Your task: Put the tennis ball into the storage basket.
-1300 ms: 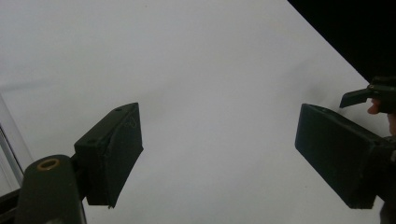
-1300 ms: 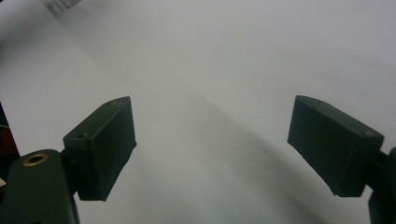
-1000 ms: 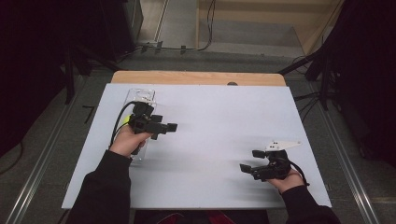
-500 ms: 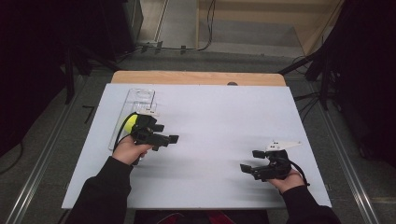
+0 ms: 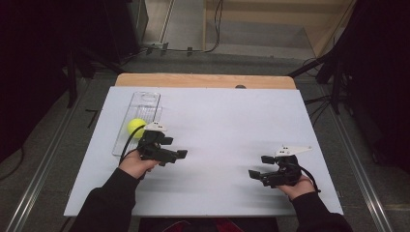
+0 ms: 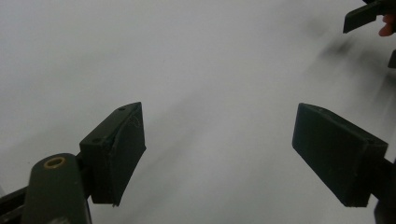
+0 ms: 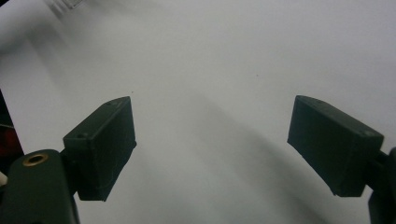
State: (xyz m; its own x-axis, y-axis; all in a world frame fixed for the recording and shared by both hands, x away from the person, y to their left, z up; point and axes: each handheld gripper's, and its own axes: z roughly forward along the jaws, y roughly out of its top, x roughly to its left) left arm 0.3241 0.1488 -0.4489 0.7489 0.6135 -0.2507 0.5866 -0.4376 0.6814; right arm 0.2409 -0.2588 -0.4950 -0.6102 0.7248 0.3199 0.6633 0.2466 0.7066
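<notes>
A white bench (image 5: 217, 125) spans the high view, a wood strip along its 12 o'clock edge. Toward 10 o'clock lies a long clear tray (image 5: 145, 104) with a yellow ball (image 5: 136, 127) in its near part. Just at the ball's 5 o'clock sits the left gripper (image 5: 180, 154), jaws wide apart and empty. Well apart, near 4 o'clock, the right gripper (image 5: 255, 174) also has its jaws spread with nothing between them.

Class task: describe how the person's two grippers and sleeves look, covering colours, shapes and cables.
Both grippers, left and right, are black with two flat, block-shaped fingers. Each carries a pale three-cornered plate on top and trails a black cable. A brass-coloured ring sits near one finger's base. The sleeves are dark.
</notes>
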